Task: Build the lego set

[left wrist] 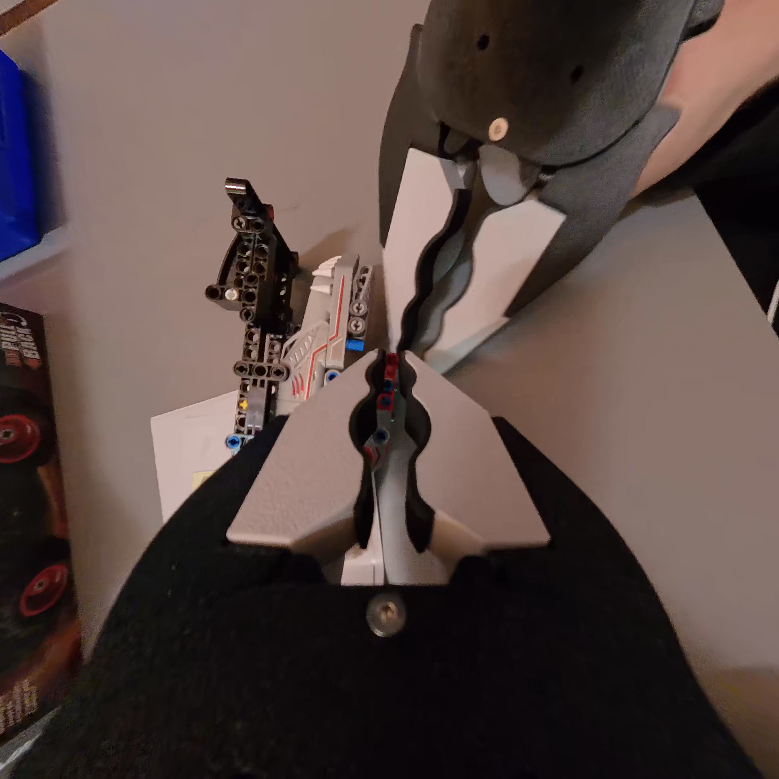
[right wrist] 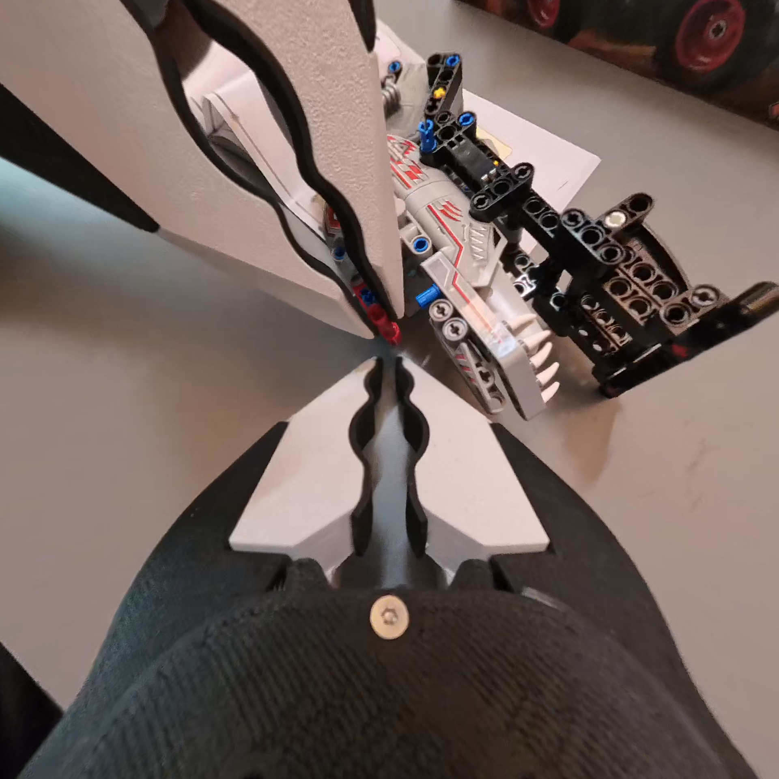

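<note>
Left gripper: jaws clamped on a small sub-assembly of red, blue and grey pieces. A red connector end pokes out past the tips; this shows in both views.

Right gripper: jaws drawn nearly together, only a thin gap between the black wavy pads, with nothing seen in them. Its tips sit just beside the left gripper's tips, close to the red connector; contact cannot be judged. A hand holds this gripper from the upper right in the left wrist view.

Partly built model: black beam frame joined to a grey body with red stripes, white teeth and blue pins. It lies on the grey worktop, partly over a white sheet, just beside the two grippers.

The set's box, with red wheels pictured on it, stands along the worktop edge, well apart from the model. A blue object, blurred, is beyond the box.
</note>
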`<state>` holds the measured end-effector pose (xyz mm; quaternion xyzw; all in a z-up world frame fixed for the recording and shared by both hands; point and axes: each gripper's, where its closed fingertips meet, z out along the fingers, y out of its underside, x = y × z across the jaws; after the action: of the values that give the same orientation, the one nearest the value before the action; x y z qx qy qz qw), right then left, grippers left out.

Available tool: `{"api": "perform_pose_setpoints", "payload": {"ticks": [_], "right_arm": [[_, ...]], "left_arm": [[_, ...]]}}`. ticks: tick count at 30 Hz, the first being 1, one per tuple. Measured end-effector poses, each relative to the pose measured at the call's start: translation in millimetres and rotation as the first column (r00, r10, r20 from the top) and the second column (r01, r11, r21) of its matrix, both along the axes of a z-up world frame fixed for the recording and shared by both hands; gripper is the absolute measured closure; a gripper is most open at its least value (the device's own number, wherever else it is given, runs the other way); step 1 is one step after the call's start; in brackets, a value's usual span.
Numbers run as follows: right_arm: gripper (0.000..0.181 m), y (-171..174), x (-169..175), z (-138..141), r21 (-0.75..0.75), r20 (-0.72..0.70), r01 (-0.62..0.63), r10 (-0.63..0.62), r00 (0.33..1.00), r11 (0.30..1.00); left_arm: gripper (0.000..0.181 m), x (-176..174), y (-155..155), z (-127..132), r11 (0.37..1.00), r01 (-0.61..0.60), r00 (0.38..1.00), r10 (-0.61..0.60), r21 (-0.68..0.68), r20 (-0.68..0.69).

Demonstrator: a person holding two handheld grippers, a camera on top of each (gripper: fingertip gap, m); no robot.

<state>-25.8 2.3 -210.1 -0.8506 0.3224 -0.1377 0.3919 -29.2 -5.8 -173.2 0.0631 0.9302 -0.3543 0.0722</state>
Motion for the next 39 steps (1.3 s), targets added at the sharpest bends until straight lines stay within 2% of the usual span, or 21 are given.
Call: {"api": "perform_pose_setpoints", "payload": {"ticks": [1, 3, 4, 6, 7, 8, 9, 11, 14, 17, 19, 22, 25, 29, 30, 39], "right_arm": [[0.170, 1, -5, 1, 0.023, -0.018, -0.026, 0.027, 0.999, 0.999], [0.159, 0, -22, 6, 0.073, -0.033, -0.107, 0.109, 0.993, 0.992], [0.154, -6, -26, 13, 0.086, 0.006, -0.128, 0.128, 0.992, 0.988], [0.140, -28, -16, 36, 0.100, 0.150, -0.101, 0.086, 0.985, 0.990], [0.141, -34, -10, 51, 0.118, 0.240, -0.114, 0.083, 0.967, 0.987], [0.130, -37, -3, 66, 0.144, 0.336, -0.132, 0.077, 0.939, 0.981], [0.124, -36, -1, 75, 0.142, 0.407, -0.187, 0.115, 0.906, 0.972], [0.128, -35, 2, 80, 0.084, 0.458, -0.269, 0.202, 0.866, 0.960], [0.119, -31, 15, 74, 0.067, 0.432, -0.332, 0.272, 0.860, 0.941], [0.131, -28, 16, 46, -0.007, 0.343, -0.382, 0.361, 0.867, 0.924], [0.124, -22, 20, 47, -0.003, 0.397, -0.373, 0.344, 0.851, 0.928], [0.124, -18, 26, 46, 0.011, 0.420, -0.340, 0.304, 0.855, 0.940], [0.139, -15, 24, 43, -0.009, 0.414, -0.356, 0.327, 0.849, 0.935], [0.140, -13, 27, 32, -0.045, 0.360, -0.353, 0.345, 0.867, 0.935], [0.148, -14, 29, 34, -0.040, 0.368, -0.346, 0.335, 0.867, 0.938], [0.151, -11, 26, 33, -0.059, 0.386, -0.360, 0.354, 0.852, 0.931]], "left_arm": [[0.178, 0, 0, 0, 1.000, -0.002, 1.000, 0.002, -0.010, -0.011], [0.177, 0, 2, 0, 1.000, -0.007, 1.000, 0.007, -0.025, -0.024], [0.177, 0, 2, 0, 0.999, -0.008, 1.000, 0.007, -0.031, -0.028], [0.177, 1, 2, 0, 0.999, -0.010, 1.000, 0.009, -0.041, -0.026], [0.177, 1, 2, 0, 0.999, -0.007, 1.000, 0.006, -0.044, -0.028], [0.177, 1, 1, 0, 0.999, -0.006, 0.999, 0.005, -0.045, -0.032], [0.178, 1, 1, 0, 0.999, -0.007, 1.000, 0.006, -0.050, -0.030], [0.177, 1, 0, 0, 0.998, -0.009, 0.999, 0.008, -0.054, -0.034], [0.177, 1, 1, 0, 0.999, -0.015, 1.000, 0.013, -0.049, -0.028], [0.177, 1, 3, 0, 0.998, -0.018, 0.999, 0.016, -0.052, -0.035], [0.177, 1, 2, 0, 0.998, -0.016, 0.999, 0.014, -0.059, -0.043], [0.177, 2, 2, 0, 0.998, -0.016, 0.999, 0.012, -0.062, -0.052], [0.177, 1, 2, 0, 0.998, -0.010, 0.998, 0.007, -0.068, -0.057], [0.178, 1, 3, 0, 0.998, -0.008, 0.998, 0.005, -0.064, -0.055], [0.178, 1, 2, 0, 0.998, -0.008, 0.998, 0.005, -0.064, -0.056], [0.177, 1, 5, 0, 0.999, 0.017, 1.000, -0.016, -0.039, 0.018]]}}
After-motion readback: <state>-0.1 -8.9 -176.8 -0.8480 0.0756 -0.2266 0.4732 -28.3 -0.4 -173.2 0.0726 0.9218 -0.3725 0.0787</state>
